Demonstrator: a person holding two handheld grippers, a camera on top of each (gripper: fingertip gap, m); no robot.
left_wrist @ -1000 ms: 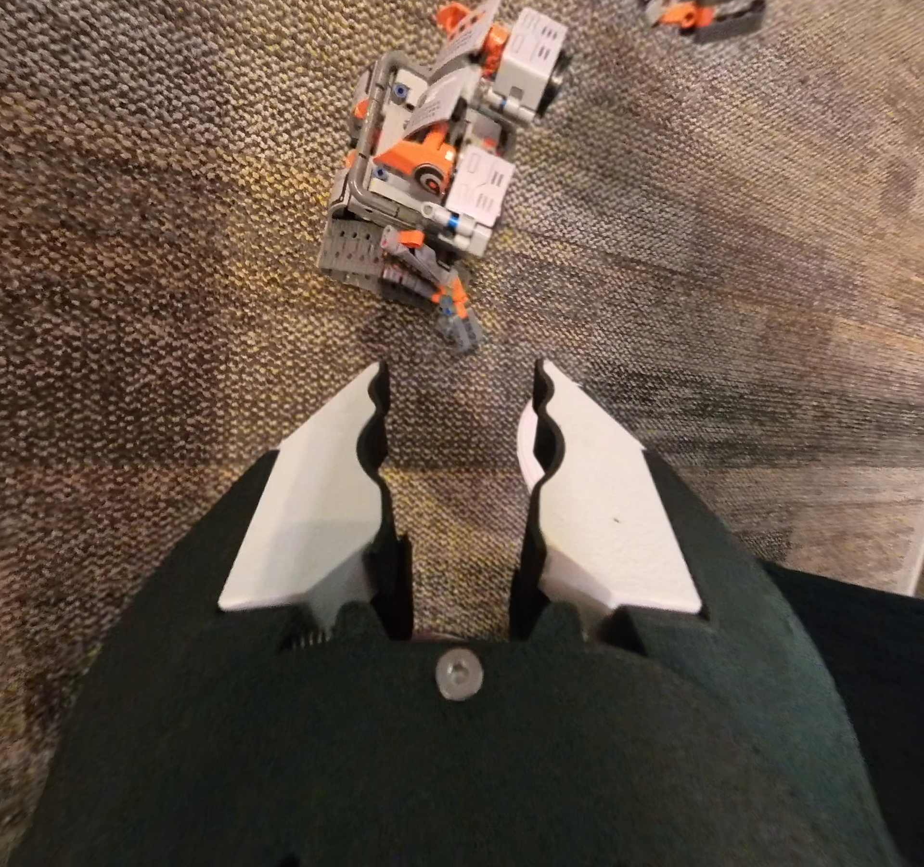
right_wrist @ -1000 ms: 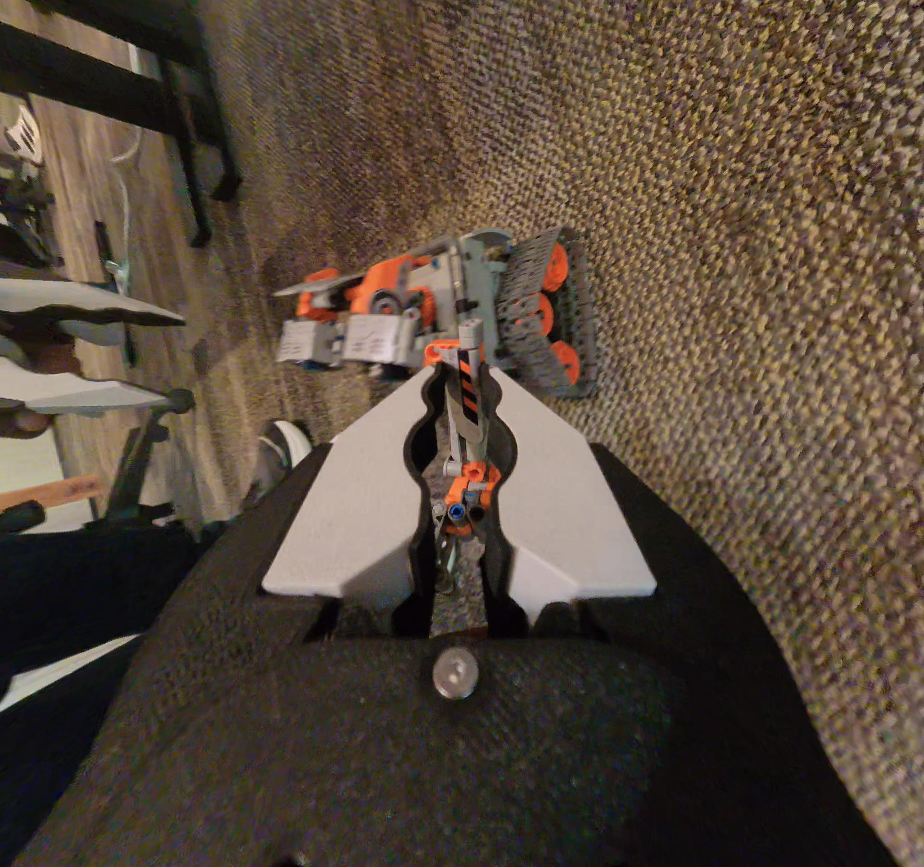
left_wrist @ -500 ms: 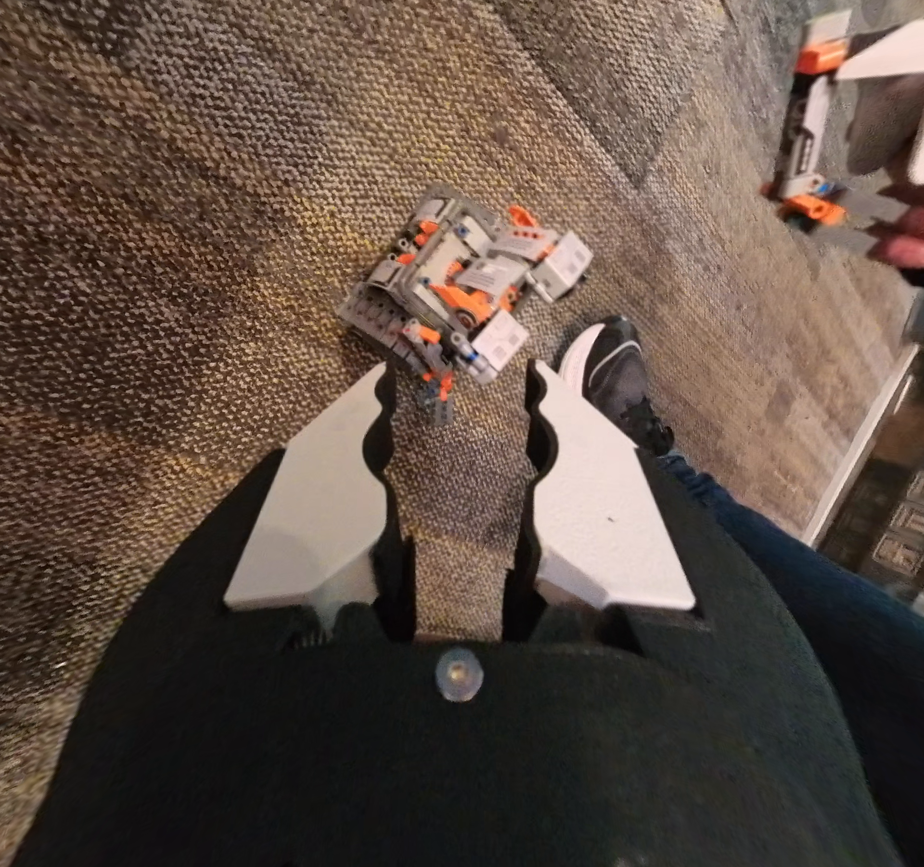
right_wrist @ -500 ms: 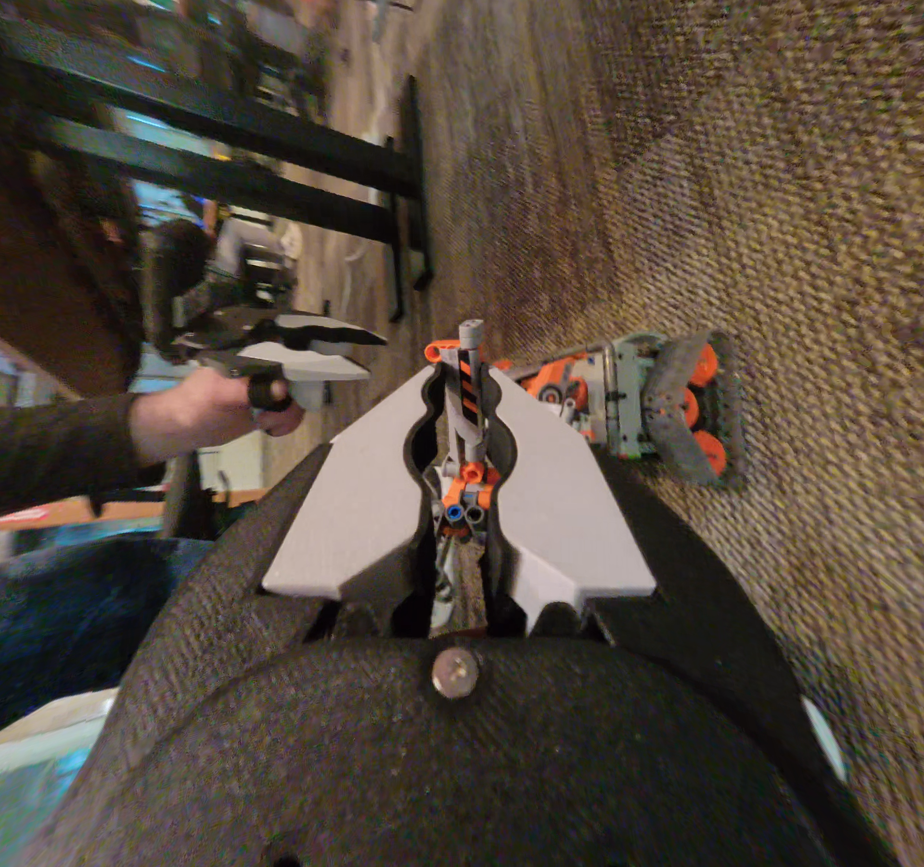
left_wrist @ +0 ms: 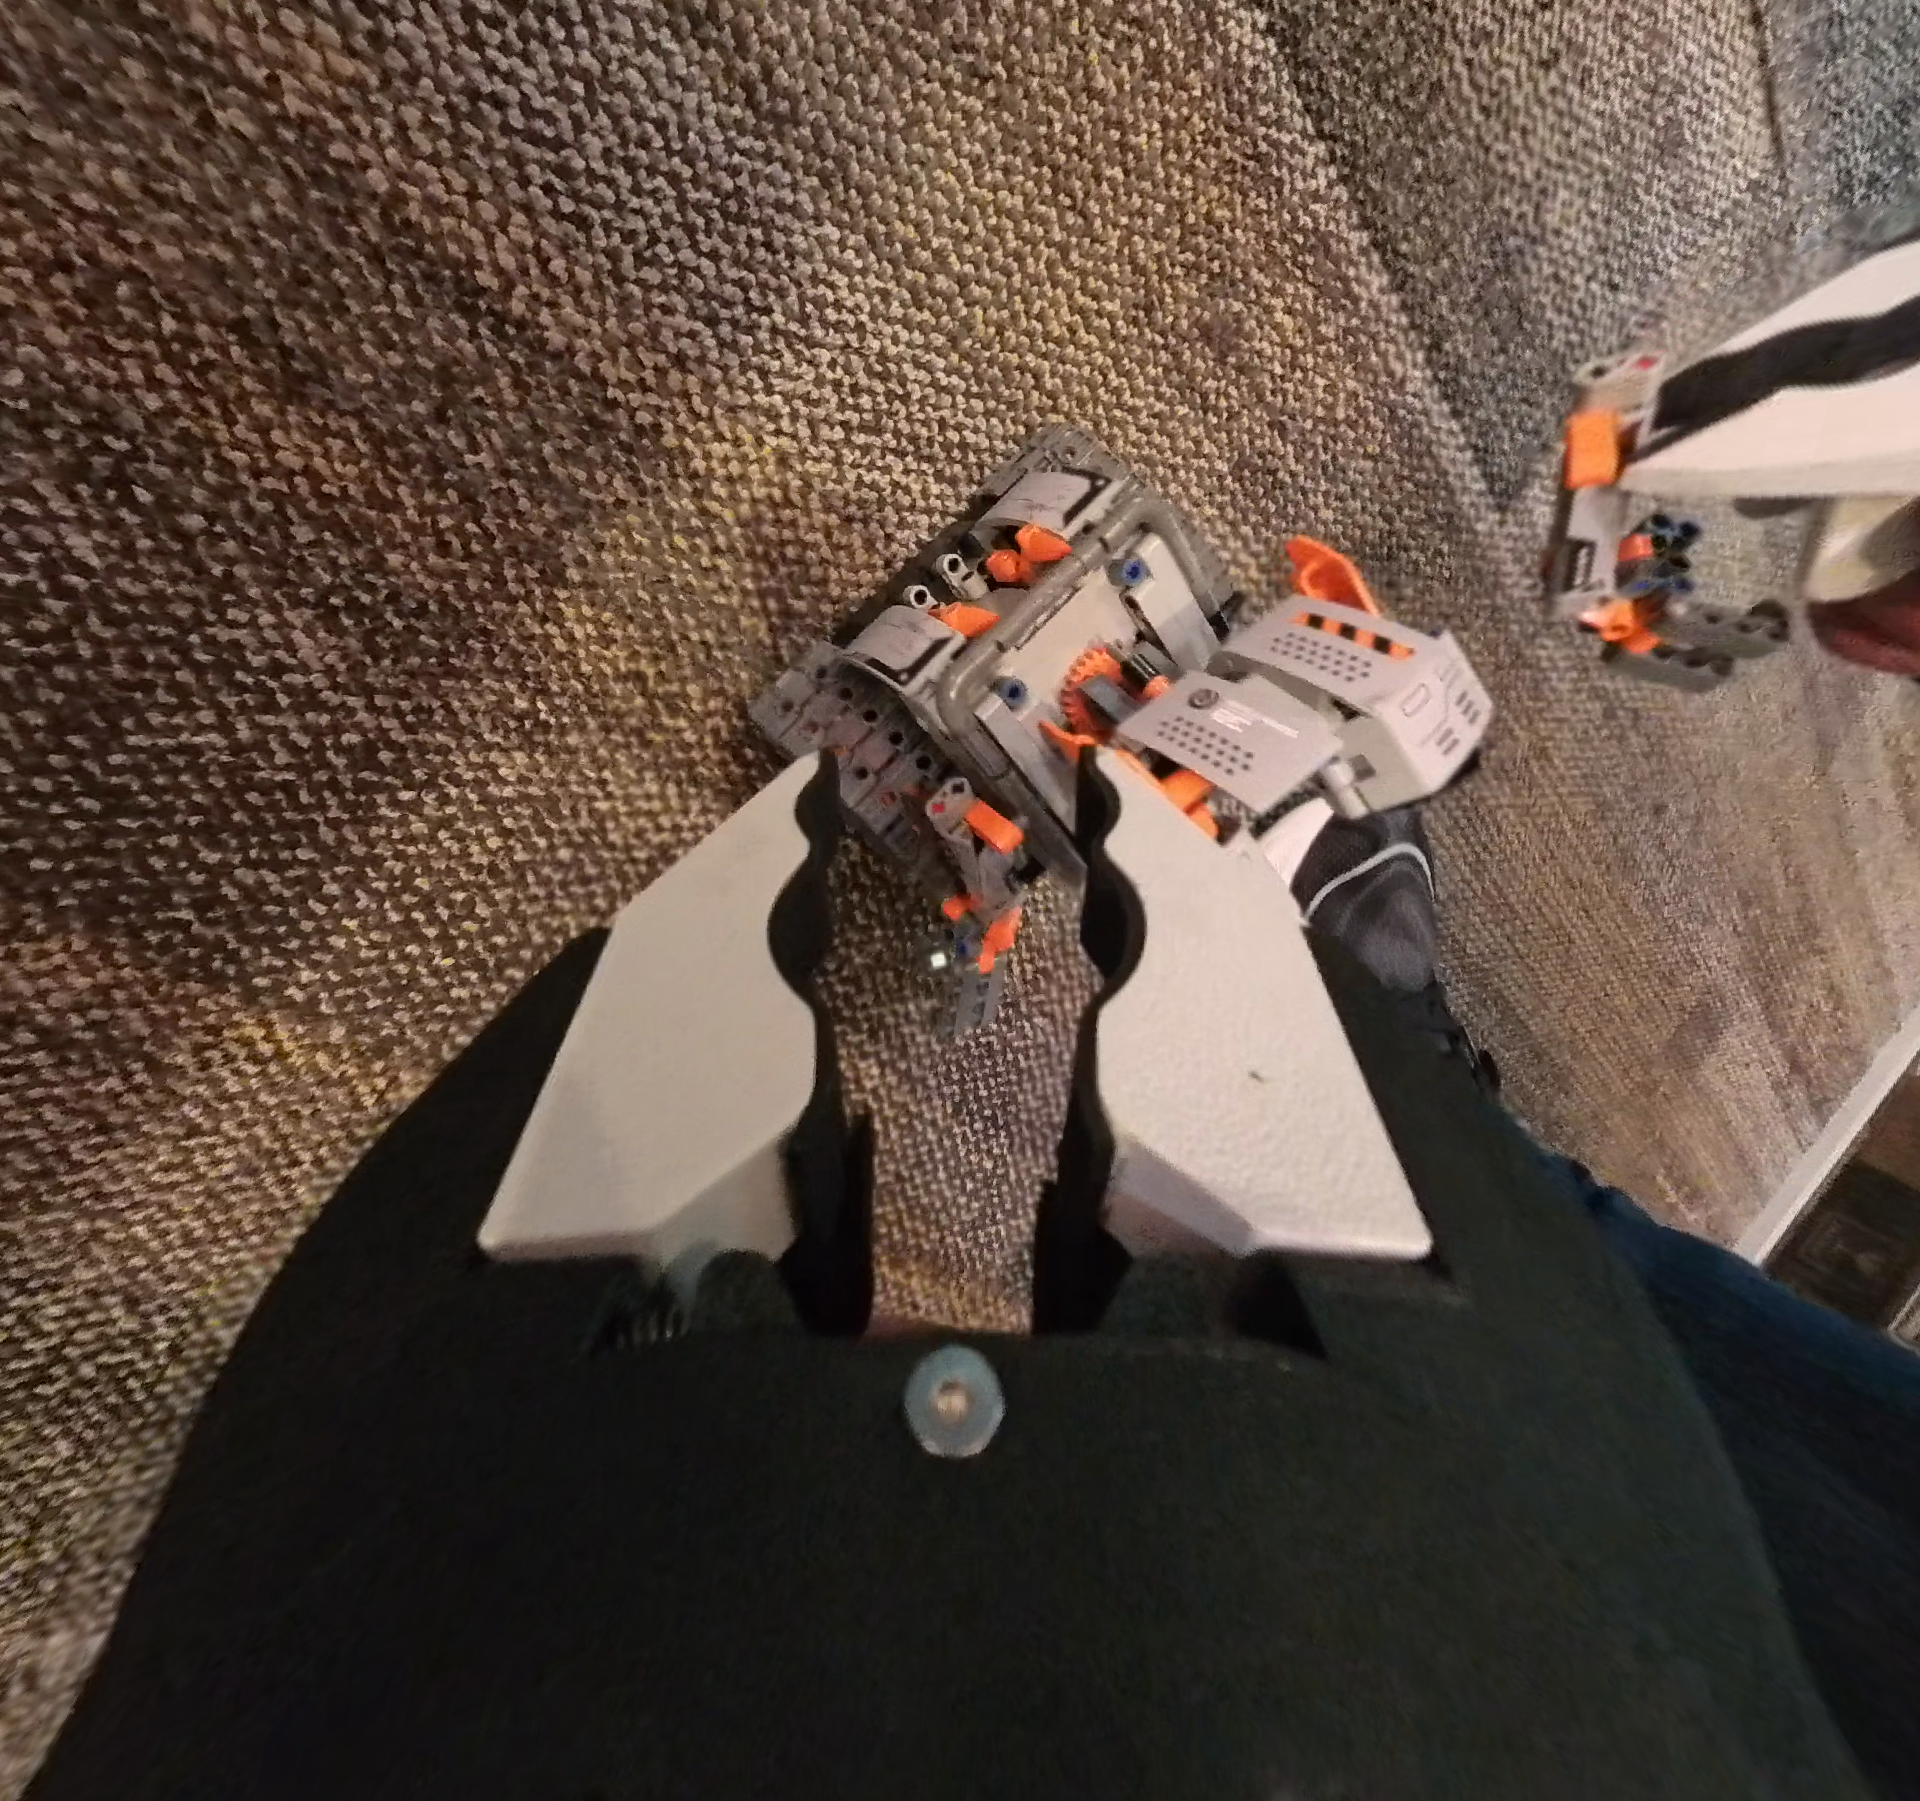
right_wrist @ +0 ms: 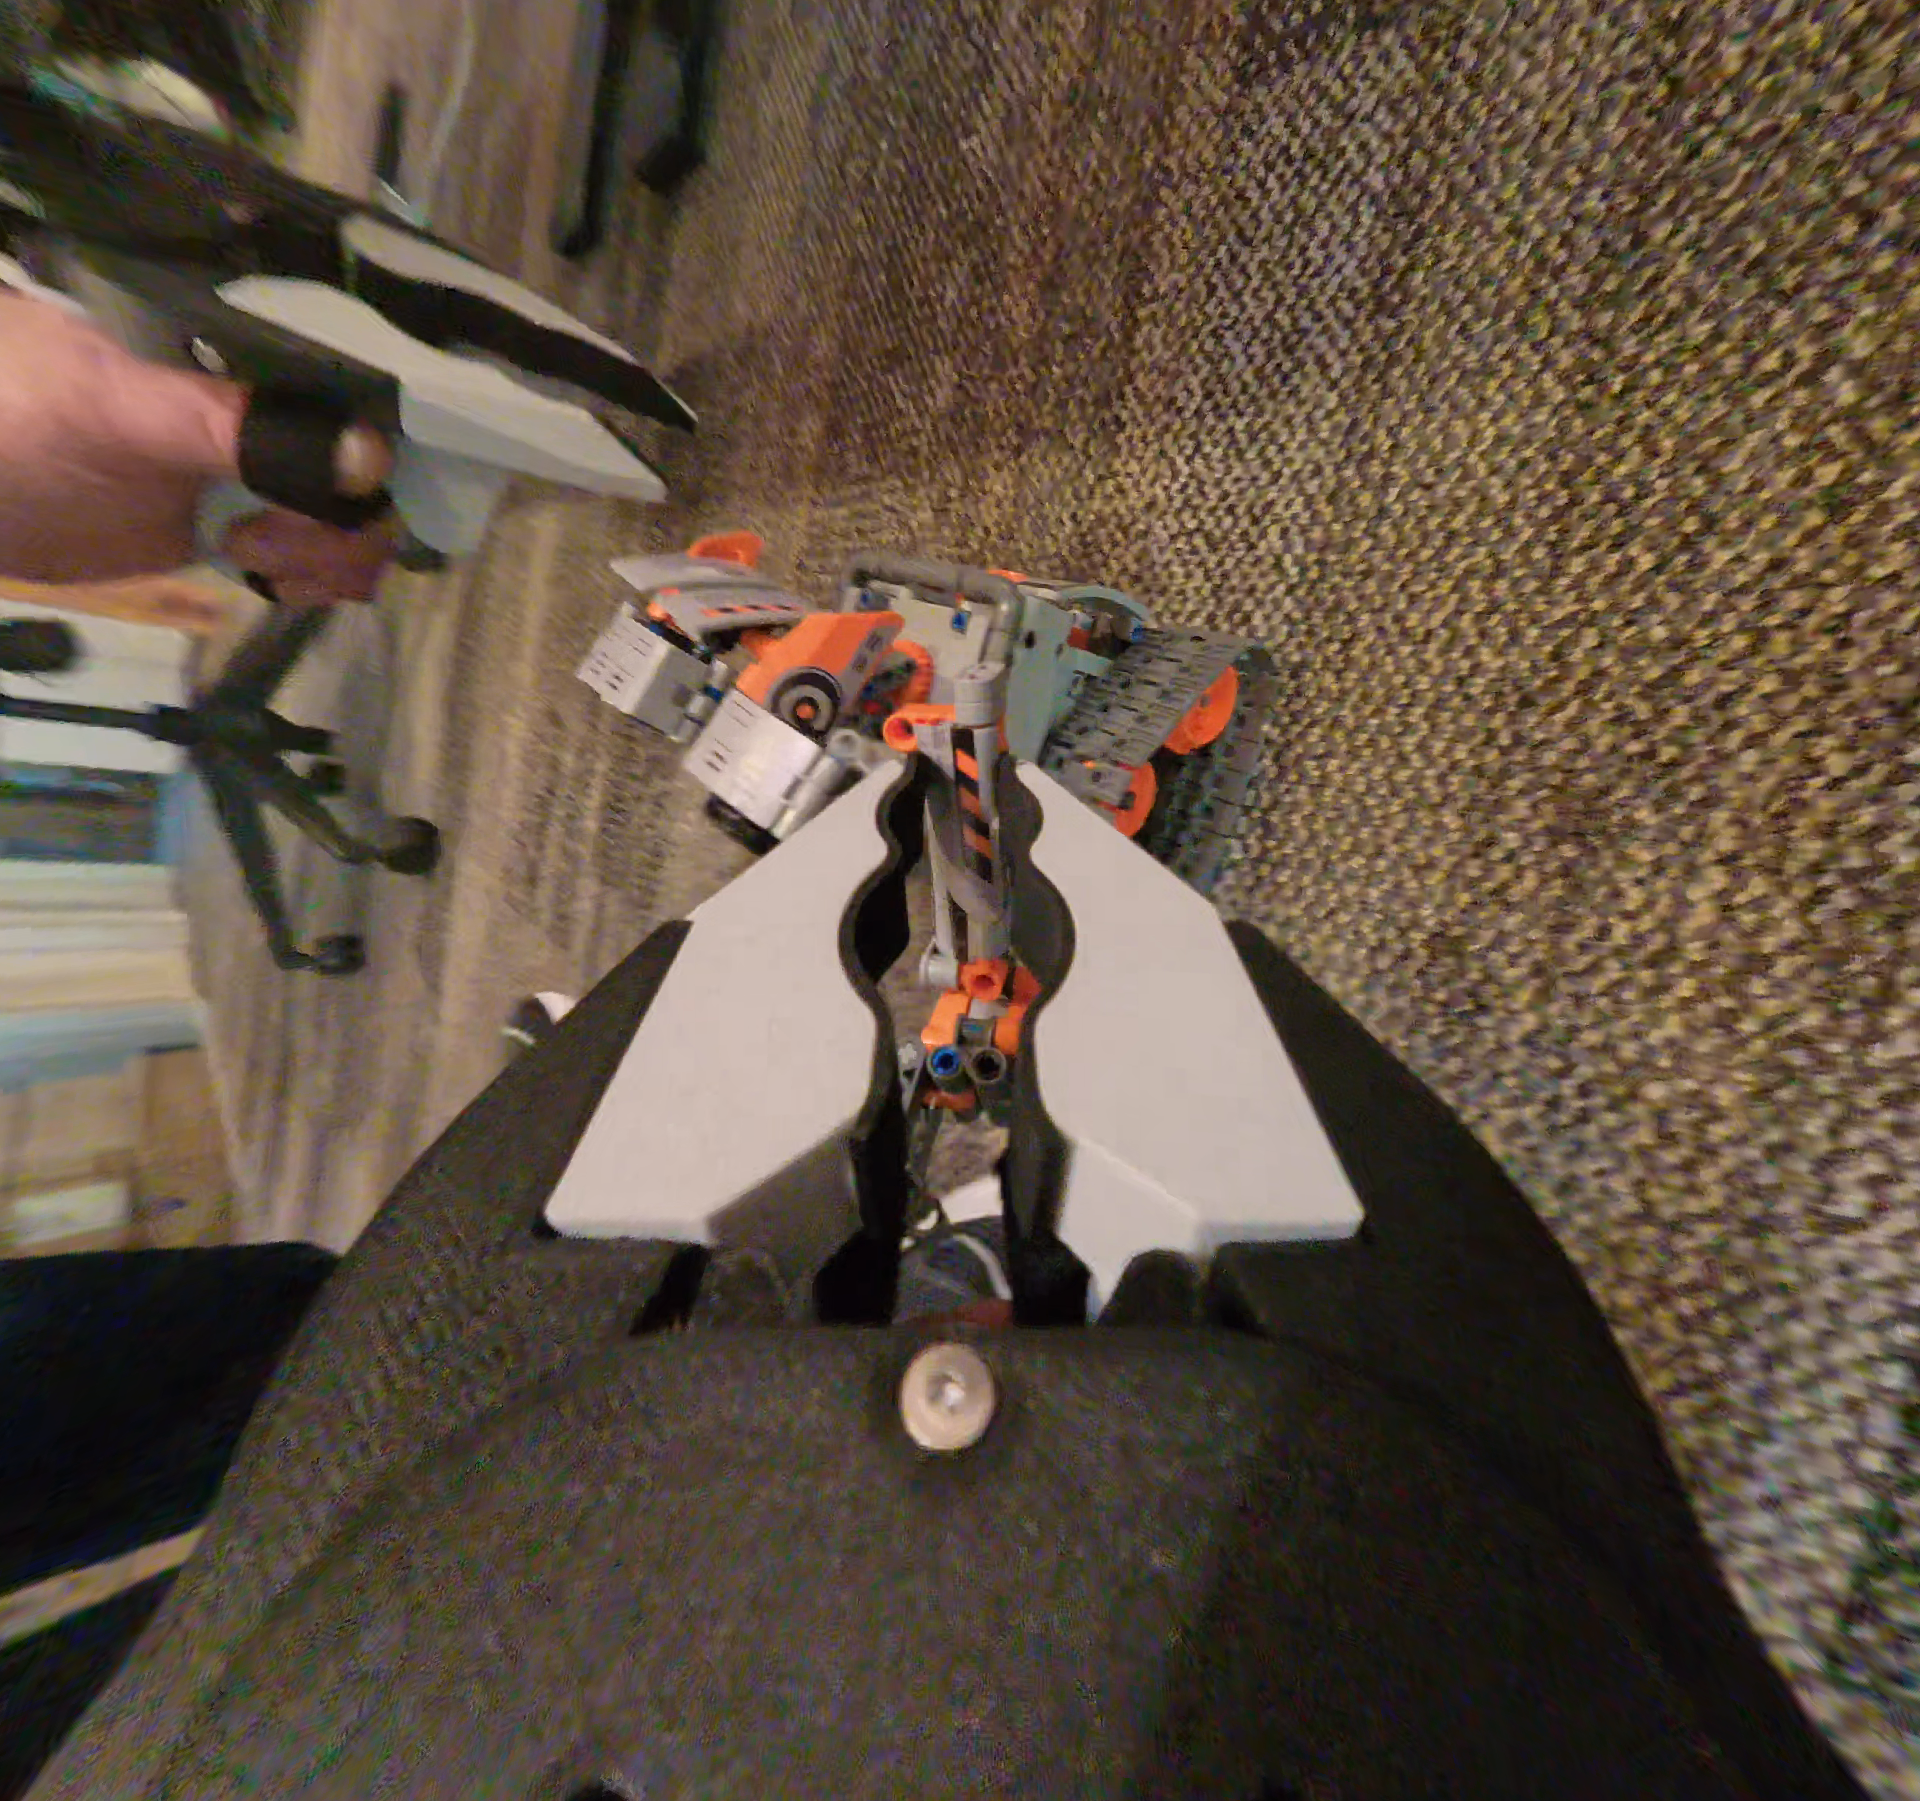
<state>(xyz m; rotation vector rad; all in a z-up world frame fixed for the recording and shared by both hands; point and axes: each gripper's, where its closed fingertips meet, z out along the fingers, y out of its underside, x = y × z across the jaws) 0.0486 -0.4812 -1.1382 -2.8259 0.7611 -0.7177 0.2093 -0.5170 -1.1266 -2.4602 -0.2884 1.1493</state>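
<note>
A grey and orange brick-built tracked vehicle [left_wrist: 1049, 629] lies on the carpet, and it also shows in the right wrist view [right_wrist: 935, 629]. My left gripper [left_wrist: 951, 785] is open, with its fingertips on either side of the vehicle's near end, where a small orange and grey linkage [left_wrist: 977, 910] sticks out. My right gripper [right_wrist: 961, 780] is shut on a detached grey arm piece with orange and black stripes [right_wrist: 971, 816], held just above the vehicle. The left view shows that piece [left_wrist: 1621, 556] and the right gripper [left_wrist: 1662, 411] off to the upper right.
Brown speckled carpet [left_wrist: 520, 401] lies all around. A black and white shoe [left_wrist: 1361, 878] and a leg in jeans [left_wrist: 1714, 1284] are beside the vehicle. A hand [right_wrist: 94, 442] holds the left gripper [right_wrist: 670, 458]. A chair base [right_wrist: 281, 764] and dark table legs [right_wrist: 623, 37] stand at the left. The left gripper's tips are roughly 15 cm from the right gripper's.
My left gripper has come down close to the vehicle, so its fingertips now flank the near end. My right gripper, still holding the arm piece, has swung back over the vehicle.
</note>
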